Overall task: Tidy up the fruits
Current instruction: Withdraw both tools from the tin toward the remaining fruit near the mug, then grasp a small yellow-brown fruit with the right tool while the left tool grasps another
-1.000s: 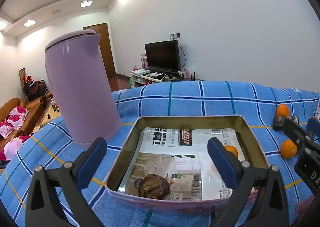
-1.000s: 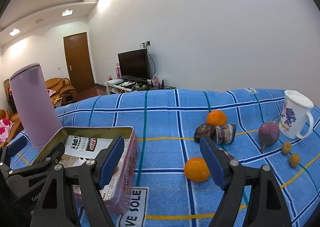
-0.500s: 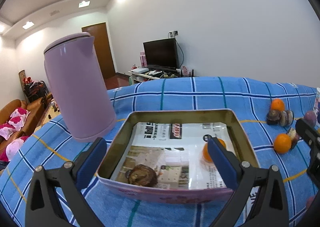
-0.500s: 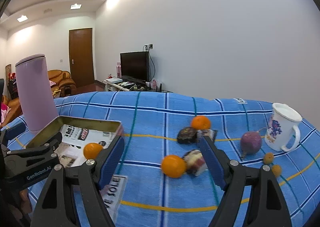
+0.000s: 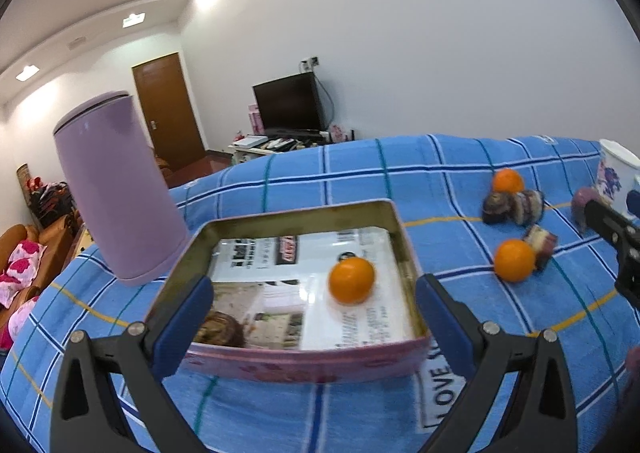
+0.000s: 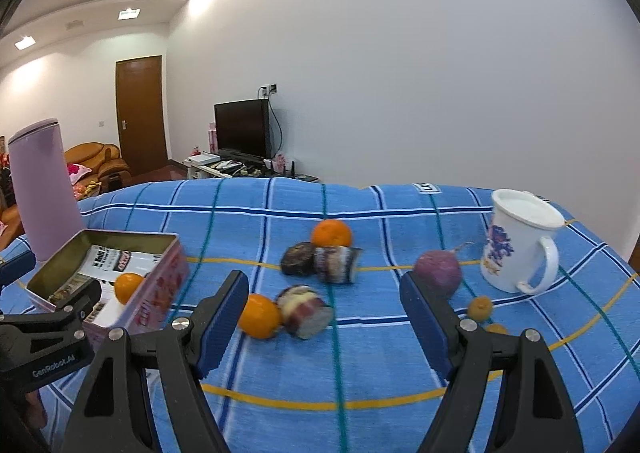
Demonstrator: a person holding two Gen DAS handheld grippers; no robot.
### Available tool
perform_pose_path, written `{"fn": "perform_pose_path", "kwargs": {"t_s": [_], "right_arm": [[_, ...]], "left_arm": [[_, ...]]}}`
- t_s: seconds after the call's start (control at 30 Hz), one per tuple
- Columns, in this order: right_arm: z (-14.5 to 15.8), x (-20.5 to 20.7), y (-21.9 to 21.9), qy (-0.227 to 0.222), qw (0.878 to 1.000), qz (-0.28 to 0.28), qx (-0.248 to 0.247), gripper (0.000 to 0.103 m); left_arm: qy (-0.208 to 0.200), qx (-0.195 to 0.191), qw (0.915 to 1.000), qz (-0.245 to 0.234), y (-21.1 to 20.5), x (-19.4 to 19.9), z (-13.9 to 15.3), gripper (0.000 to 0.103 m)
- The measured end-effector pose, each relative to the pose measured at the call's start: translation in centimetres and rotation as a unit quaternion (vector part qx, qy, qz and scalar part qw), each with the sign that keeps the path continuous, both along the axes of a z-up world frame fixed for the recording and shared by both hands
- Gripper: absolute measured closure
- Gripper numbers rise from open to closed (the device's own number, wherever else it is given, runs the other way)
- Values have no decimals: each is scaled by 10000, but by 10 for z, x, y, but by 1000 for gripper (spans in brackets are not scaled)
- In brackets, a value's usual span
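Both grippers apart, empty: left gripper at tin holding one orange; right gripper near orange on blue cloth.

Both views are brightly and evenly lit by recessed ceiling lights up at the left, which throw a washed-out glow onto the white wall just beside them. The paper lining the tin shows pale glare. Shadows under the fruit are soft and faint. Motion blur smears the orange in the tin, the tin's near wall and the cloth's stripes. Fisheye distortion bows the wall and ceiling, and black corners ring each frame.
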State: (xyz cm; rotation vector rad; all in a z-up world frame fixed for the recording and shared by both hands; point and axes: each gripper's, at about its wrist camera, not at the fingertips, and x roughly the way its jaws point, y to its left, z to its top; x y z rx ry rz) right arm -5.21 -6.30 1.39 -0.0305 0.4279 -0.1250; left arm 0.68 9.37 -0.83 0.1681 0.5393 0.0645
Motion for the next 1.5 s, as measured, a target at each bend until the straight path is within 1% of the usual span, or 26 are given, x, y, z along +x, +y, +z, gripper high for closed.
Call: {"fn": "perform_pose_path", "kwargs": {"t_s": [0.17, 0.27, 0.37, 0.57, 0.73, 0.8, 0.97, 1.1, 1.17, 1.2, 1.27, 1.37, 1.4, 1.43, 1.47, 1.5], "right_arm": [[0, -2, -20, 42, 9999, -126, 11, 24], [1, -4, -33, 59, 9997, -222, 4, 24], [1, -4, -49, 105, 9994, -339, 30, 24], [0, -4, -95, 254, 9962, -796, 227, 24], [-5, -6, -145, 457, 9880, -1295, 701, 24], [-9, -6, -163, 559, 9836, -1378, 1019, 24], [-18, -4, -191, 825, 9730, -1308, 1711, 24], [-26, -5, -212, 928, 9588, -1213, 2397, 24], [-29, -5, -216, 985, 9548, -1152, 2555, 24], [-29, -4, -214, 1033, 9554, -1091, 2543, 24], [-30, 1, -205, 1165, 9594, -899, 2407, 34], [-33, 11, -182, 1477, 9673, -516, 1998, 39], [-35, 15, -174, 1601, 9687, -394, 1854, 42], [-38, 18, -168, 1722, 9695, -294, 1718, 50], [-40, 21, -163, 1819, 9701, -244, 1585, 55], [-42, 24, -158, 1933, 9708, -247, 1400, 57]], "left_arm": [[11, 38, 9999, -149, -19, -5, 1, 0], [128, -35, 9996, -253, -30, -5, 0, 0], [195, -9, 9991, -375, -43, -5, -2, 0], [264, 43, 9975, -662, -73, -9, -3, 0], [358, 95, 9943, -1002, -102, -11, -4, 0], [417, 117, 9931, -1092, -114, -11, -6, 0], [712, 117, 9883, -1345, -142, -7, -11, 0], [924, 117, 9850, -1453, -156, -4, -16, 0], [986, 161, 9841, -1467, -162, -3, -18, 0], [1023, 184, 9838, -1462, -165, -2, -19, 0], [1075, 198, 9831, -1468, -168, 0, -20, 0], [1118, 168, 9819, -1518, -170, 0, -20, 0], [1120, 156, 9817, -1534, -170, 0, -20, 0], [1123, 137, 9814, -1554, -171, -1, -20, 0], [1125, 130, 9811, -1566, -172, -1, -20, 0], [1128, 128, 9808, -1585, -173, -1, -20, 0]]}}
